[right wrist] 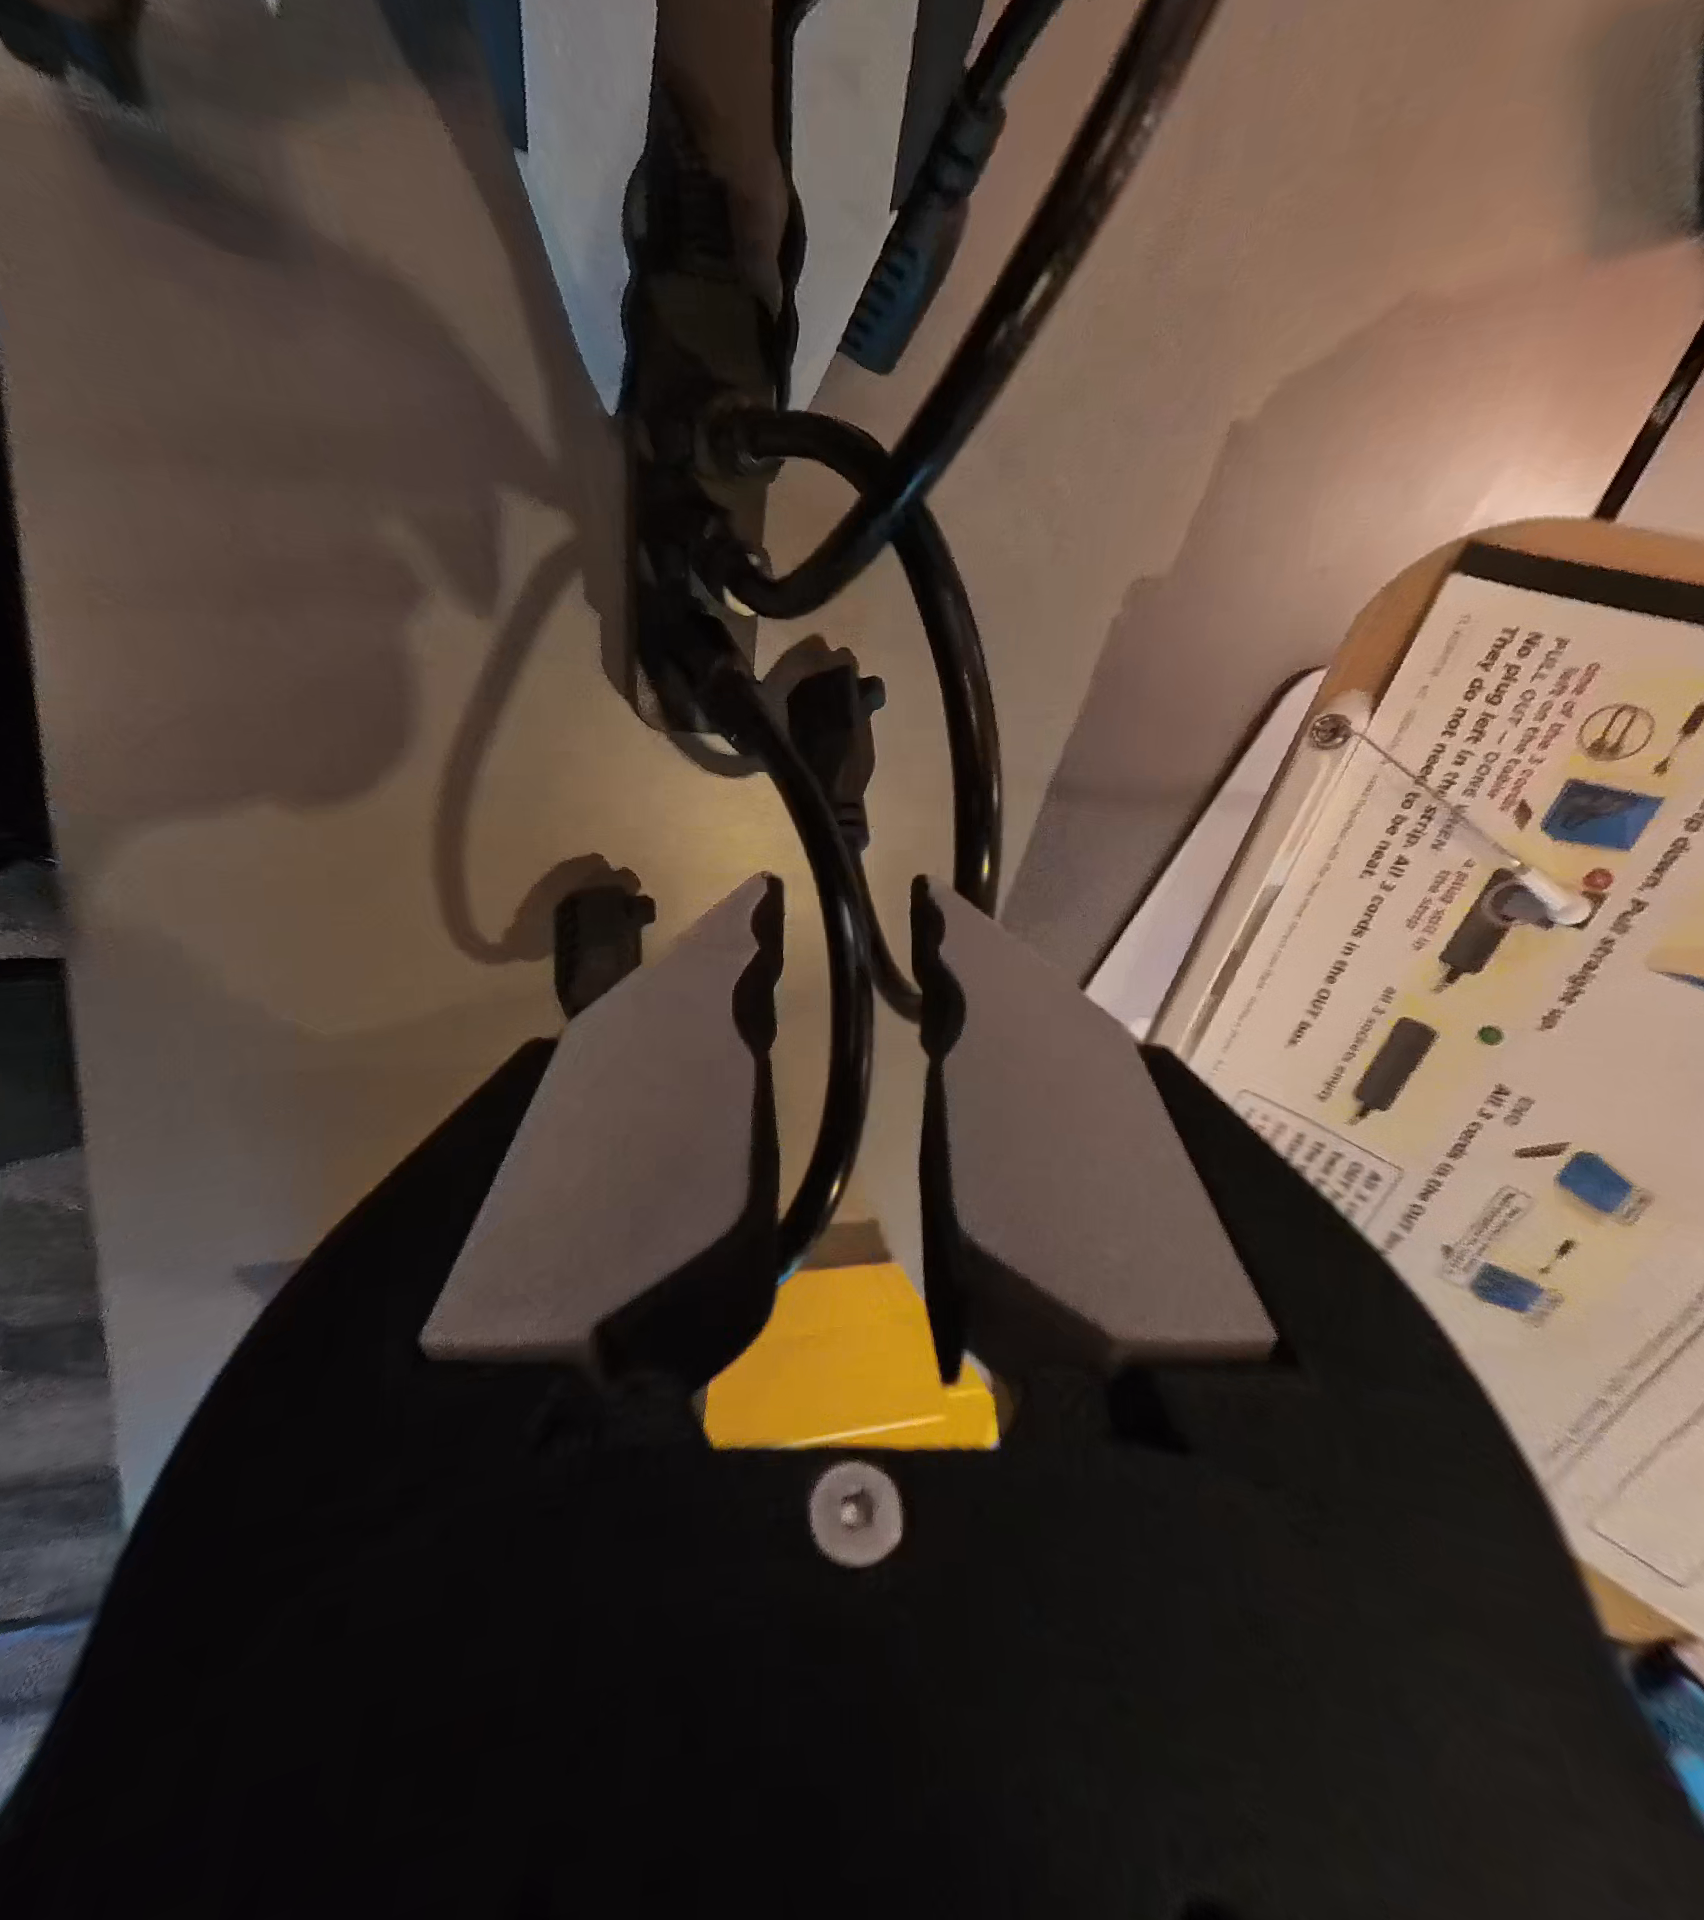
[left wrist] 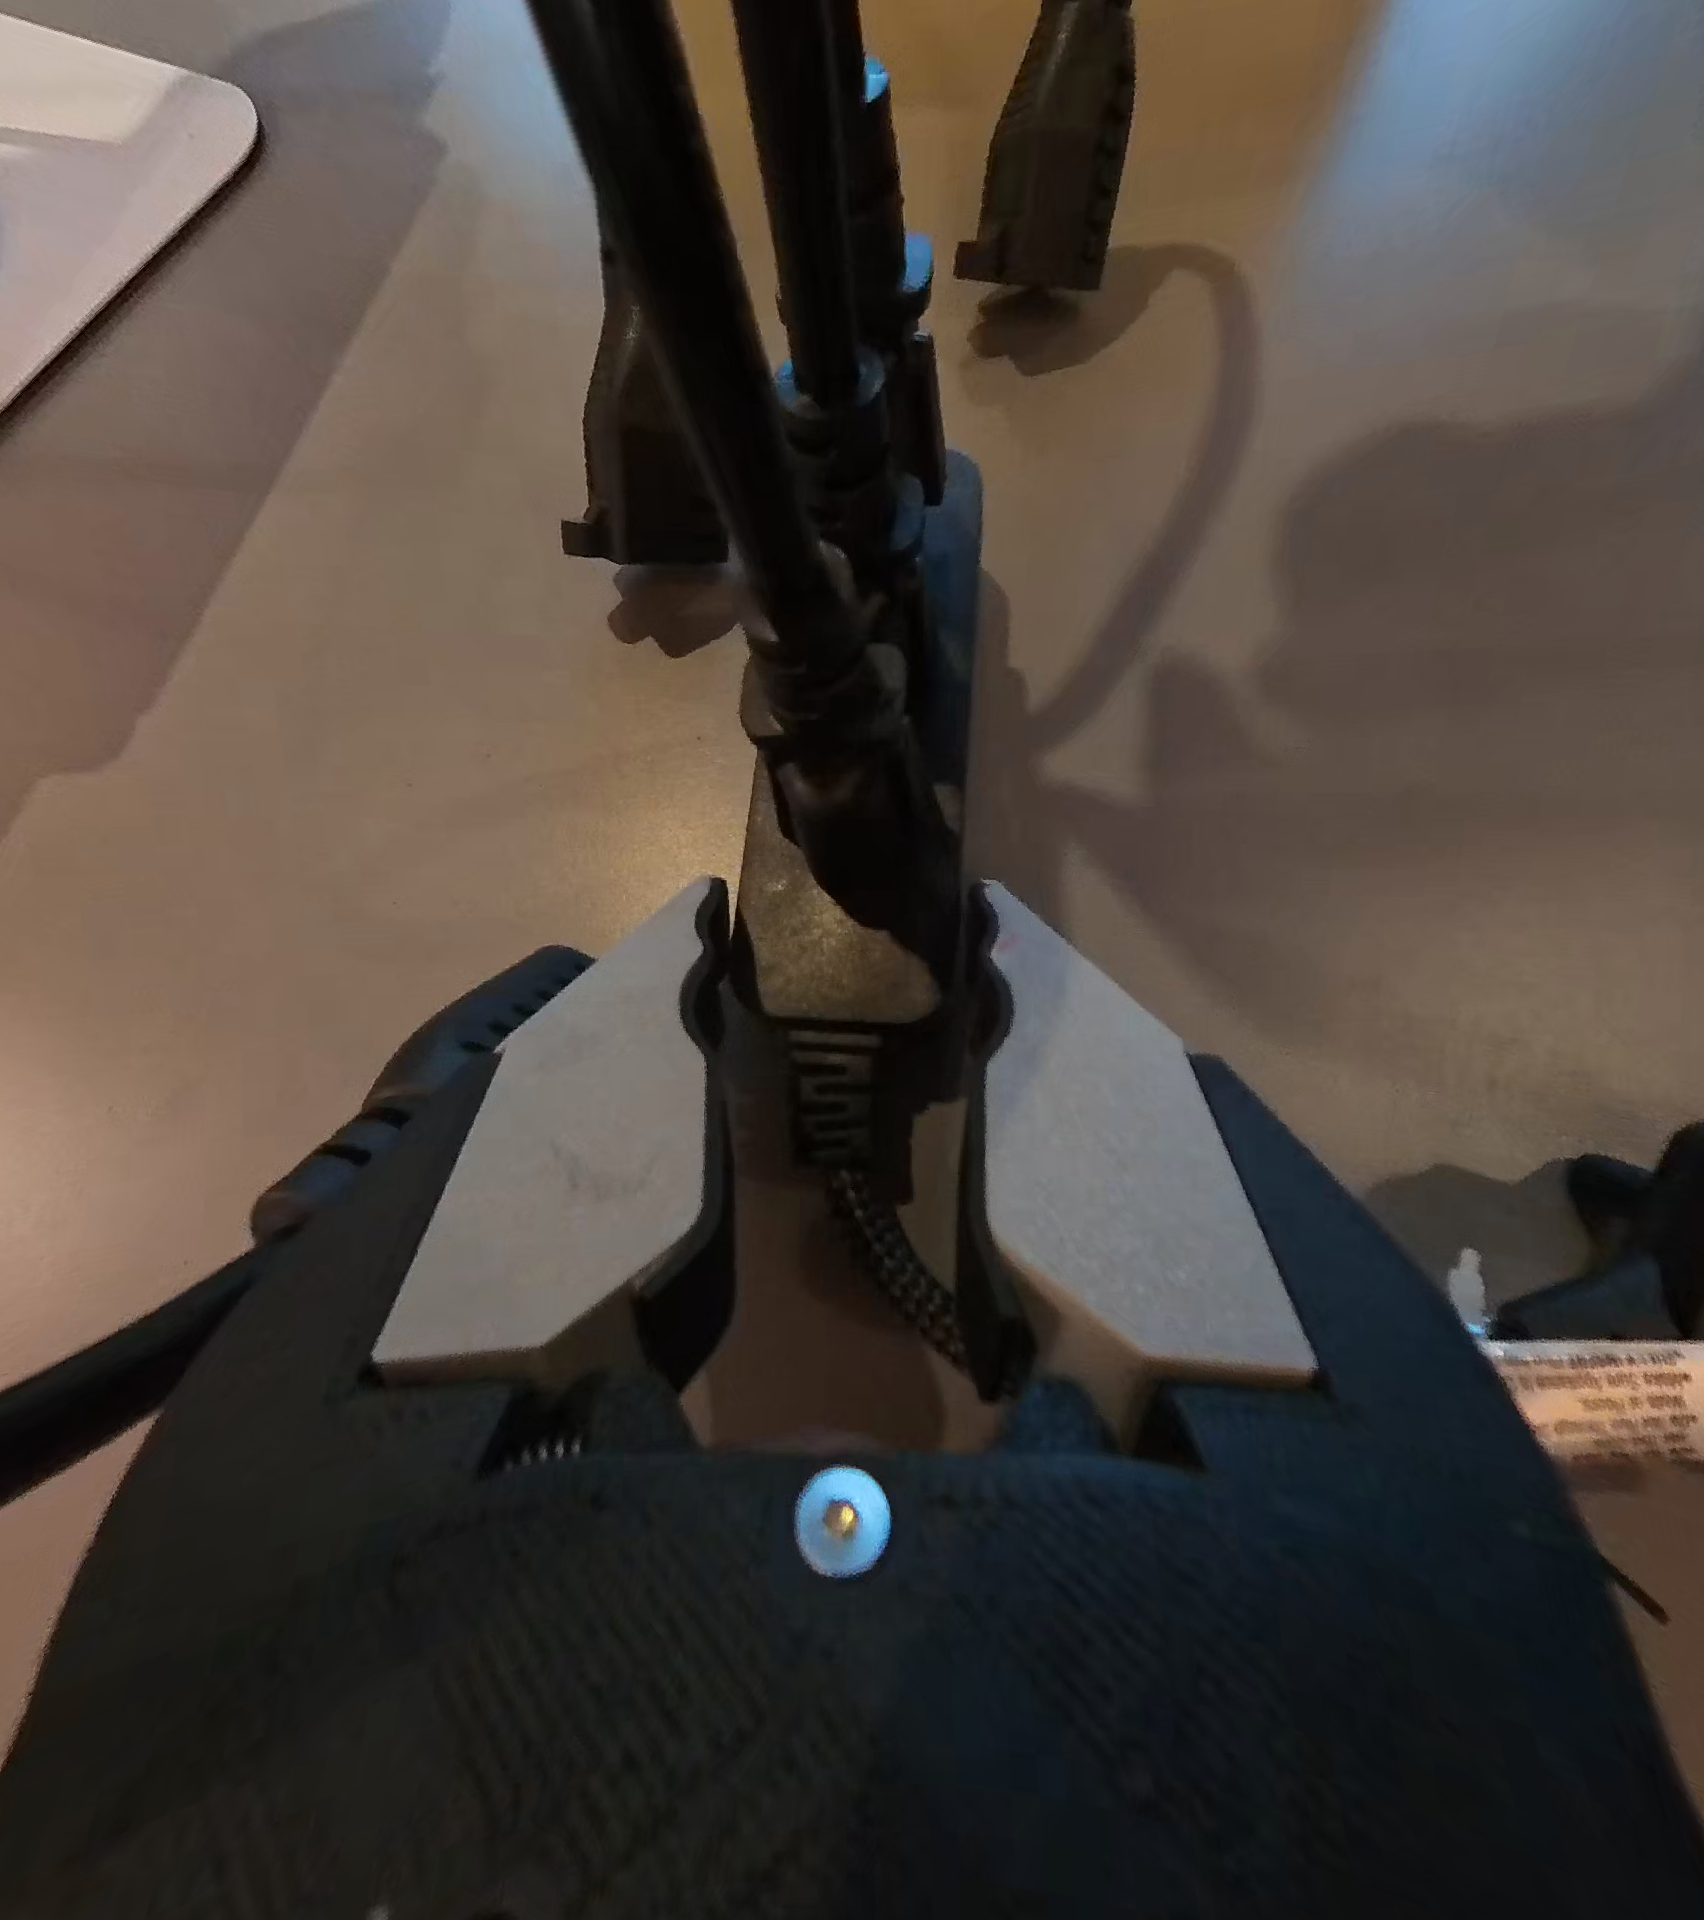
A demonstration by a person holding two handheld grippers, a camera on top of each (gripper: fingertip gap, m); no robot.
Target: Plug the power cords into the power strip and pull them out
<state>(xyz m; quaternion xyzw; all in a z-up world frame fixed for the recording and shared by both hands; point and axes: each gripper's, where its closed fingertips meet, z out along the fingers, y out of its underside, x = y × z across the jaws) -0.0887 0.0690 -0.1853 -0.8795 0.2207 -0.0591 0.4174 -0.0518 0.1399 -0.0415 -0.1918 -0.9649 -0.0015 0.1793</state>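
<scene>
The beige table [left wrist: 256, 831] carries everything. On it lies the black power strip [left wrist: 827, 935], which runs away from the left gripper [left wrist: 848, 914]; this gripper is clenched on the strip's near end, with both pads pressed on its sides. Black power cords [left wrist: 817, 436] stand plugged in the strip. The right gripper [right wrist: 846, 904] is released: a black cord [right wrist: 843, 1018] passes between its fingers and the pads do not press it. A loose plug [right wrist: 832, 727] lies just beyond.
</scene>
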